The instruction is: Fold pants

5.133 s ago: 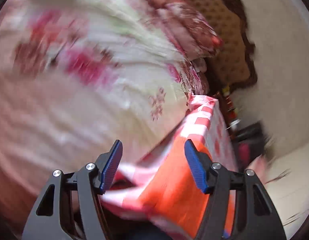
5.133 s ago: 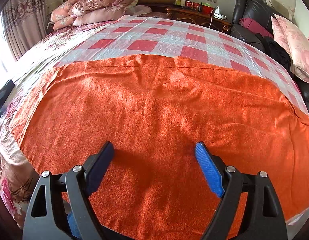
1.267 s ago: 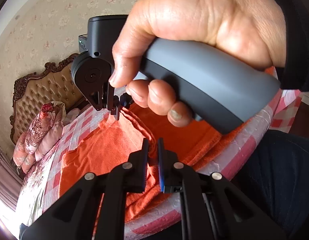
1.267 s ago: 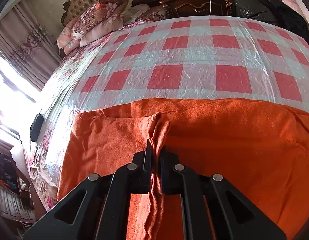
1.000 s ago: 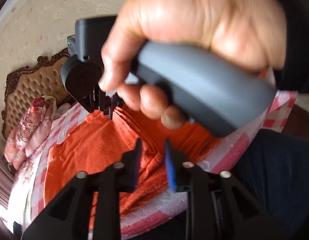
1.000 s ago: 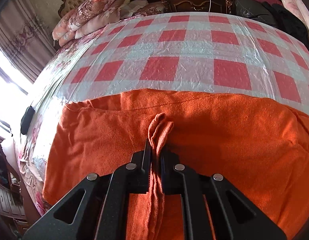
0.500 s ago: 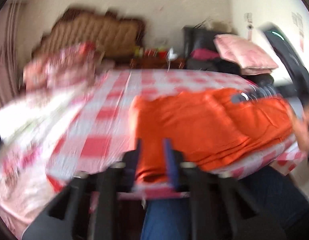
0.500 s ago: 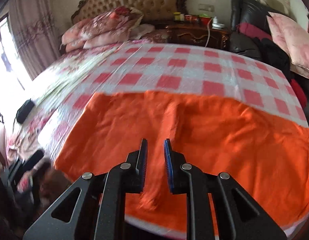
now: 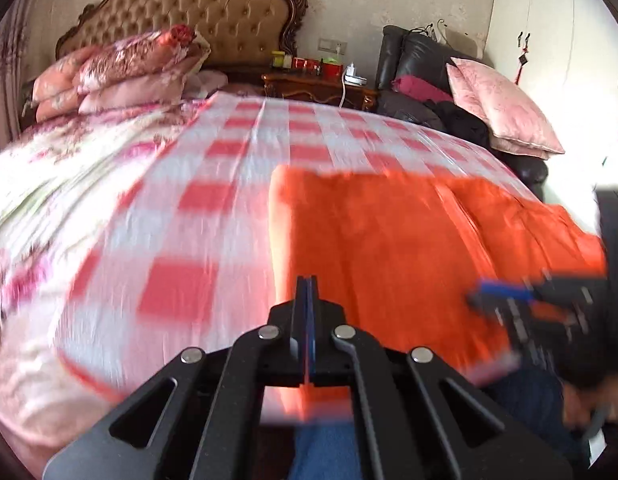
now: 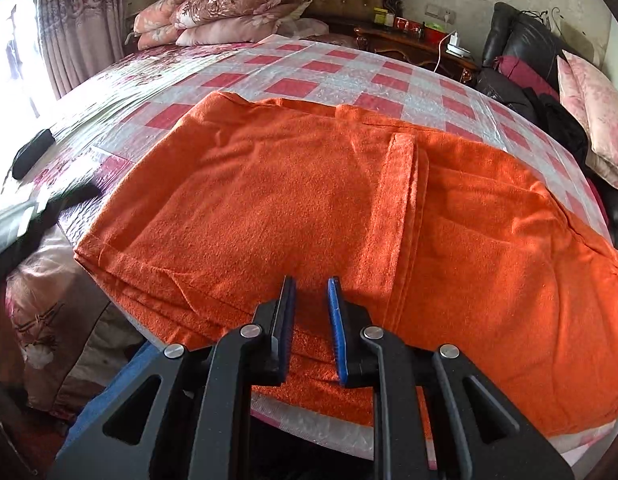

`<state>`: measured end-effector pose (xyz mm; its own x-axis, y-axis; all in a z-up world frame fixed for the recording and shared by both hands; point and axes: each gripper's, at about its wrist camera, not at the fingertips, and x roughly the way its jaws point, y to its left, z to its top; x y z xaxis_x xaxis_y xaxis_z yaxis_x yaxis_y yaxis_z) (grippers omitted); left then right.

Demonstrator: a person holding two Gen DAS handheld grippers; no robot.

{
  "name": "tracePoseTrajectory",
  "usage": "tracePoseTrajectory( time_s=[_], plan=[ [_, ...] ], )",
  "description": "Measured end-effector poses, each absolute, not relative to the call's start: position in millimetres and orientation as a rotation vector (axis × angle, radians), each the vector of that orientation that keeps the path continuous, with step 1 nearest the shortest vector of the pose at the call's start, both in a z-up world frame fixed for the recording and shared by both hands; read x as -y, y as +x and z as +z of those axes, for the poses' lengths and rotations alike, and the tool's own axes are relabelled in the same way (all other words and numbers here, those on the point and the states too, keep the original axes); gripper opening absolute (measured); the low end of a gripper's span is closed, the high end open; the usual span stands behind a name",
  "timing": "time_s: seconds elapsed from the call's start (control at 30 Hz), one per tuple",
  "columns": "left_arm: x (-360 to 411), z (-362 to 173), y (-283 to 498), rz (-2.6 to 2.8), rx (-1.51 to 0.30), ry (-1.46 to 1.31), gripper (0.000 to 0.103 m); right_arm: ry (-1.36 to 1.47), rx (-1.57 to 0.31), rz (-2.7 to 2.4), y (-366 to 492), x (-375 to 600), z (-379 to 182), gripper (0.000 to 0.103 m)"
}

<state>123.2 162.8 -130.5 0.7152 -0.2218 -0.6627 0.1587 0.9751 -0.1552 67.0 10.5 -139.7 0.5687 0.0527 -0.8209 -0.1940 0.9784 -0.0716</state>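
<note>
The orange pants (image 10: 309,208) lie folded over on the red-checked cover of the bed (image 10: 317,68), near its front edge, with a folded band running down the middle. My right gripper (image 10: 311,284) hovers over their near edge, jaws slightly apart and empty. My left gripper (image 9: 307,280) is shut with nothing between its pads, above the pants' left edge (image 9: 389,240). The right gripper (image 9: 505,294) shows blurred at the right of the left wrist view.
Stacked floral quilts (image 10: 229,12) and a tufted headboard (image 9: 197,16) stand at the far end. A bedside table (image 9: 321,84) with bottles, a black sofa with pink pillows (image 9: 505,104) are to the right. A black object (image 10: 31,152) lies at the bed's left edge.
Both grippers let go of the pants and pulled back toward the bed's front edge. The left gripper swung round and closed empty. The pants now lie flat, folded.
</note>
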Motion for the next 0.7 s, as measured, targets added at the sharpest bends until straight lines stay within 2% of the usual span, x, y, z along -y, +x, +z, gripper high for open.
tracePoseTrajectory(
  time_s=[0.13, 0.33, 0.43, 0.57, 0.7],
  plan=[
    [-159.0, -153.3, 201.0, -0.266, -0.896, -0.089, 0.002, -0.138, -0.967, 0.155, 68.6, -7.7, -138.4, 0.018],
    [-165.7, -113.4, 229.7, -0.254, -0.867, -0.065, 0.002, -0.128, -0.997, 0.164, 71.1, -5.8, -137.5, 0.018],
    [-170.7, -128.6, 257.5, -0.215, -0.950, -0.060, 0.002, -0.146, -1.013, 0.178, 72.7, -6.6, -137.0, 0.018],
    [-176.0, -115.3, 268.8, -0.207, -0.921, -0.093, 0.003, -0.140, -1.037, 0.194, 76.1, -4.2, -136.5, 0.018],
    [-172.6, -128.5, 282.2, -0.187, -0.979, -0.047, 0.006, -0.144, -1.046, 0.202, 77.3, -4.5, -136.8, 0.018]
  ],
)
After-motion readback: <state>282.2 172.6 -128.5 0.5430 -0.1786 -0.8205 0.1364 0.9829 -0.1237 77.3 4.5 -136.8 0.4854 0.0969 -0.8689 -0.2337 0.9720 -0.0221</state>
